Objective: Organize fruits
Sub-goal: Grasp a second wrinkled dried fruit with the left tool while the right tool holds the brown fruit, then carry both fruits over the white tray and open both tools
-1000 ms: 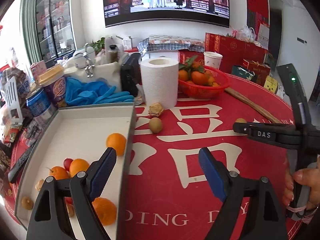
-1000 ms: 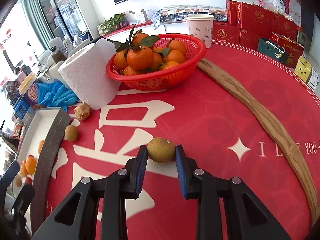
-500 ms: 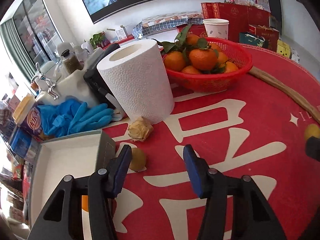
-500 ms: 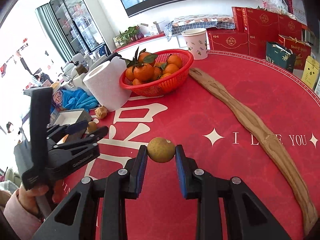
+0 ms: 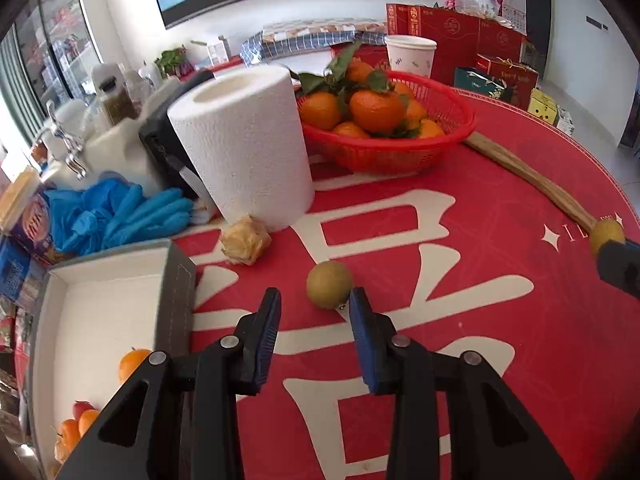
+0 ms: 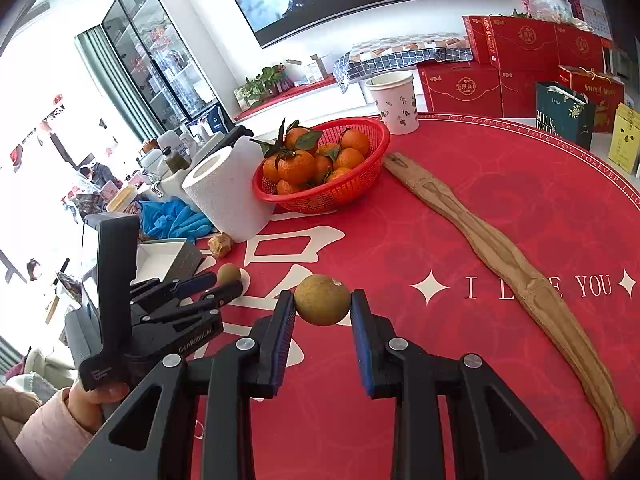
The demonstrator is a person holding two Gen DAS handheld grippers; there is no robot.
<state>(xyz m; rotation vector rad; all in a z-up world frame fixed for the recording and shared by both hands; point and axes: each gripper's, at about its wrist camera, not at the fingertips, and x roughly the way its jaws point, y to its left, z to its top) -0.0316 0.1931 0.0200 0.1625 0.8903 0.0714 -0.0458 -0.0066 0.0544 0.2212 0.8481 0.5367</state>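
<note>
My right gripper (image 6: 322,312) is shut on a round brownish-green fruit (image 6: 322,299) and holds it above the red table mat. It shows at the right edge of the left wrist view (image 5: 606,235). My left gripper (image 5: 314,308) is open, its jaws either side of a second brownish-green fruit (image 5: 329,284) that lies on the mat; it also shows in the right wrist view (image 6: 228,273). A grey box with a white inside (image 5: 100,312) at the left holds several small oranges (image 5: 134,362). A red basket (image 5: 456,120) of leafy oranges stands behind.
A paper towel roll (image 5: 244,144), a dried husk fruit (image 5: 245,241), blue gloves (image 5: 116,212) and a black device crowd the back left. A long wooden piece (image 6: 504,264) lies across the right of the mat. A paper cup (image 6: 394,100) and red gift boxes stand behind.
My left gripper has moved right and forward, from beside the box to straddling the fruit on the mat. My right gripper has kept its fruit and drawn back, higher.
</note>
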